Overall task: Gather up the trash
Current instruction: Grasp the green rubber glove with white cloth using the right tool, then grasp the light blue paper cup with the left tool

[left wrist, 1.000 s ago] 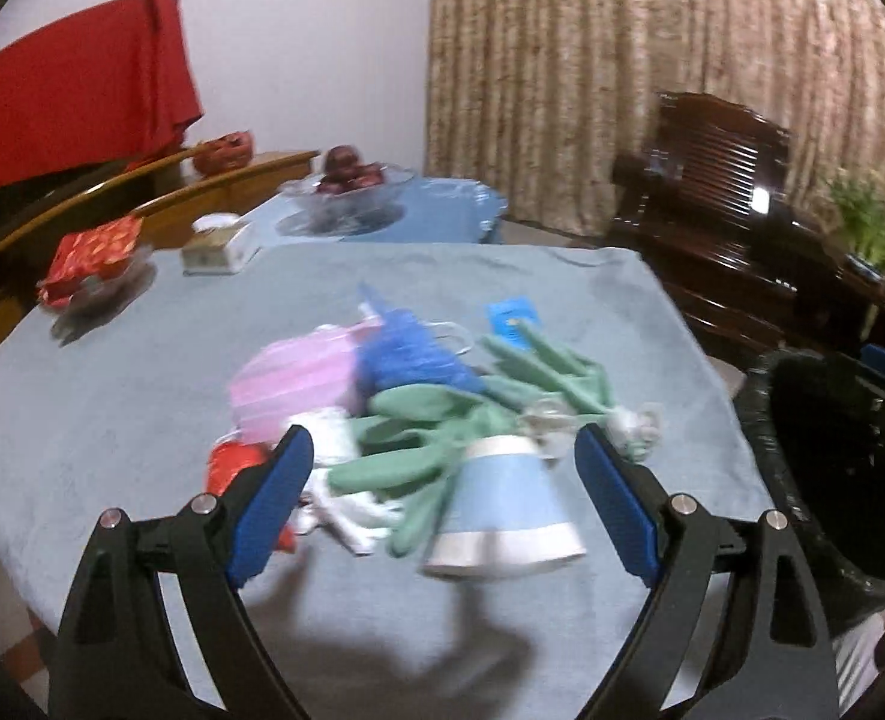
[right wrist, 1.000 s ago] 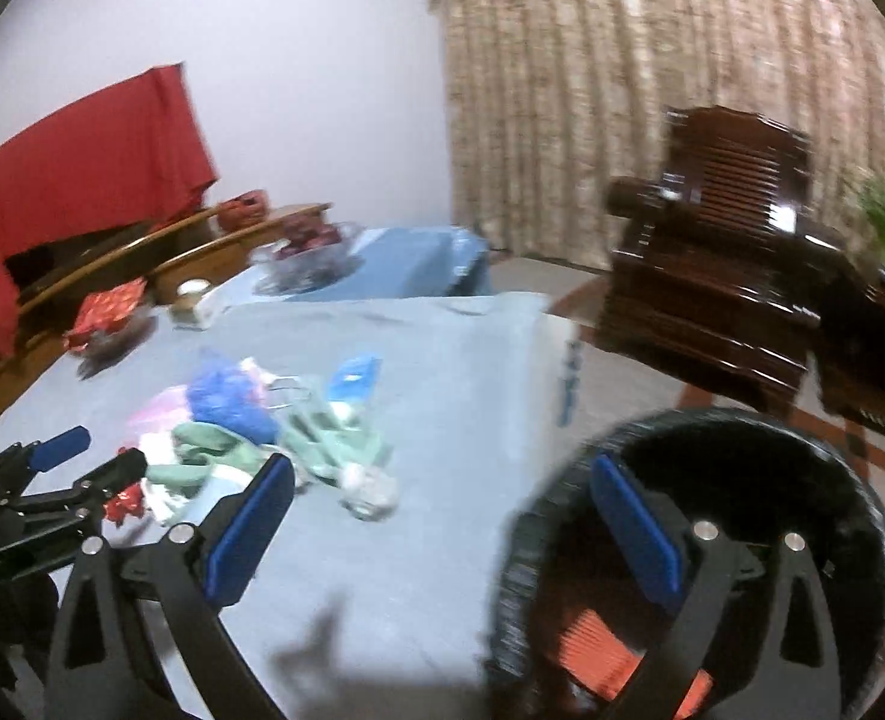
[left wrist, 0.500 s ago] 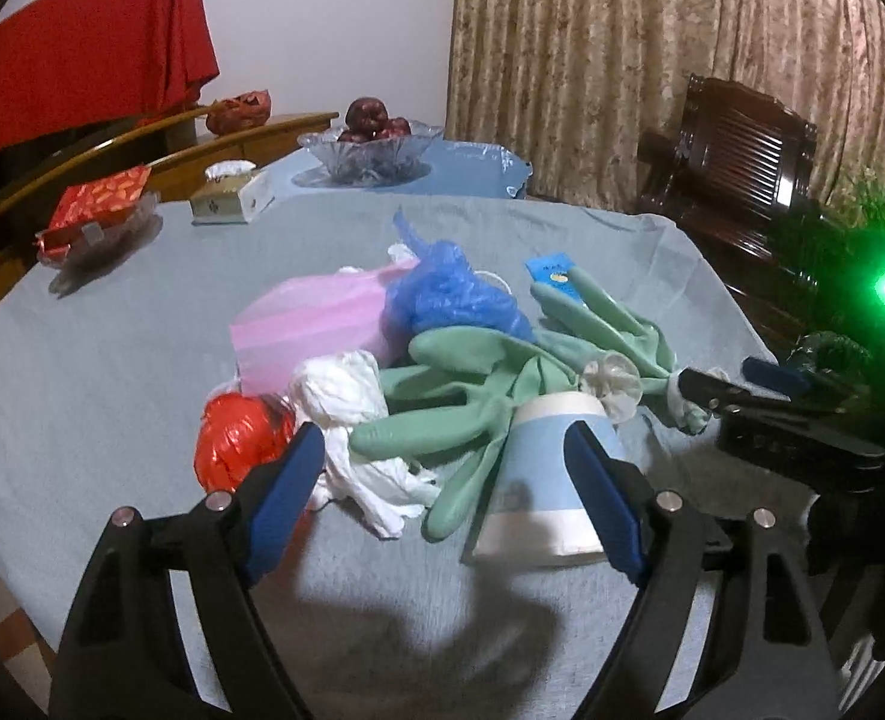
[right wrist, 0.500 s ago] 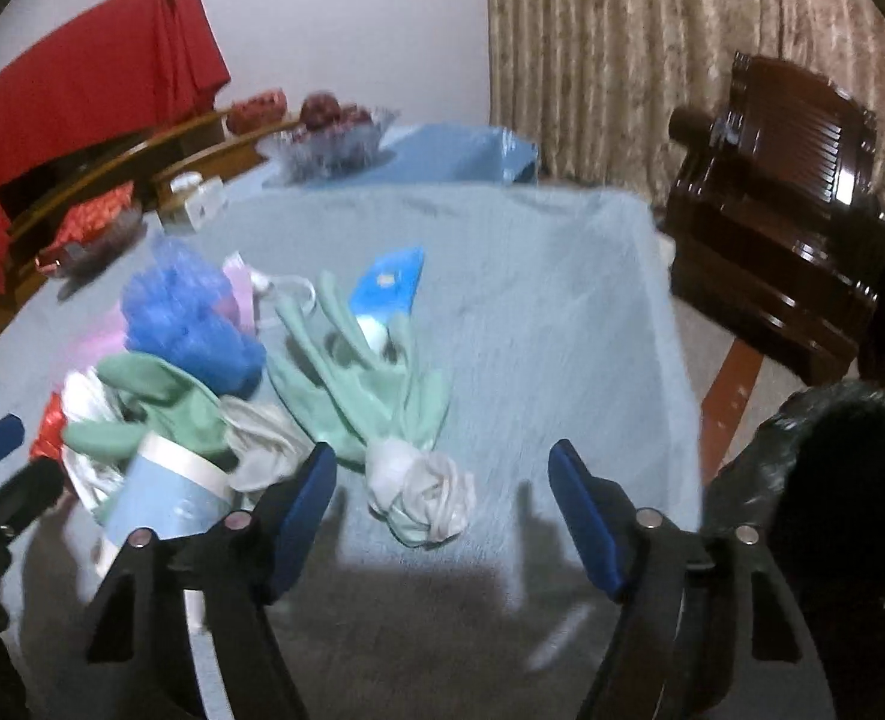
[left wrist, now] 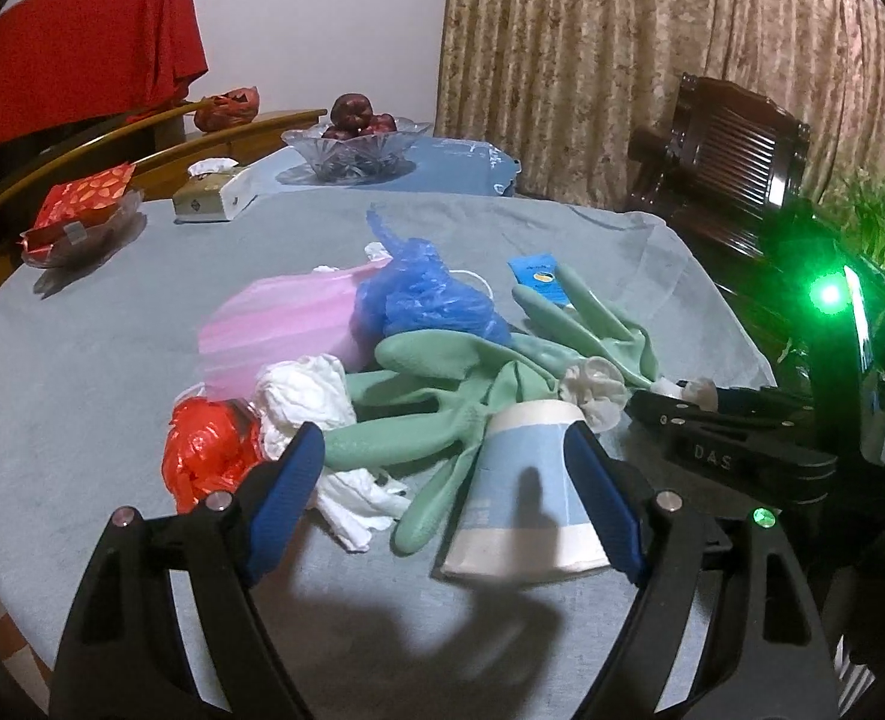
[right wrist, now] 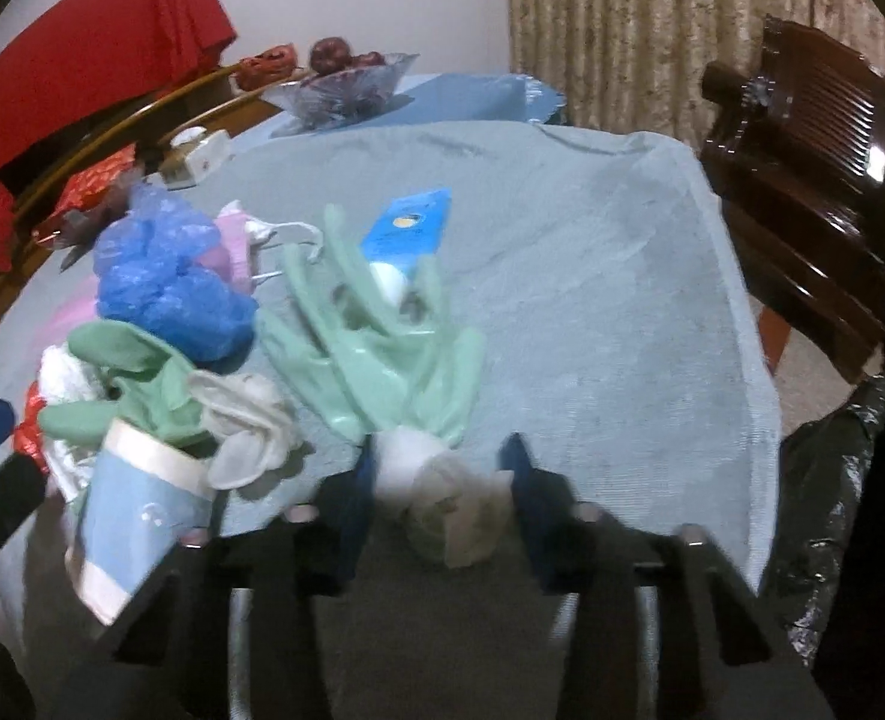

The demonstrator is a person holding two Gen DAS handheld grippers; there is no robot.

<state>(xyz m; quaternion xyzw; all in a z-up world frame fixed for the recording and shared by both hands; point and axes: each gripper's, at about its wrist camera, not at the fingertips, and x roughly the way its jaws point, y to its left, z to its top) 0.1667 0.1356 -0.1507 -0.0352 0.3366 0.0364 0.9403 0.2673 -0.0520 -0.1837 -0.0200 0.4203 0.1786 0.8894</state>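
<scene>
Trash is all heaped in one pile around the middle of the round table [left wrist: 82, 324], which has a grey-blue cloth over it. Left gripper [left wrist: 442, 498] hangs low over the near side of the pile with its jaws spread wide; the upside-down blue paper cup [left wrist: 523, 501] sits between the blue pads, close against the right one, though I can't tell if it's actually touching. On the left of the cup there's a green rubber glove [left wrist: 430, 414], a white crumpled tissue [left wrist: 304, 396] and a red plastic wad [left wrist: 208, 456]. Further back sit a blue plastic bag [left wrist: 424, 300] and a pink mask [left wrist: 286, 324].

Right gripper [right wrist: 442, 492] is down at the right end of the pile, jaws partly open around the whitish balled cuff [right wrist: 442, 504] of the second green glove [right wrist: 382, 348]. That view is blurry, so I can't say whether the pads are pressing it. A blue packet [right wrist: 409, 228] lies just past that glove.

Room-wise: the cloth right of the pile is bare all the way to the table's right edge, and the black-lined bin [right wrist: 850, 480] sits just off that edge, lower than the tabletop. Far side holds a tissue box [left wrist: 211, 198] and a glass fruit bowl [left wrist: 358, 144], well apart from the pile.
</scene>
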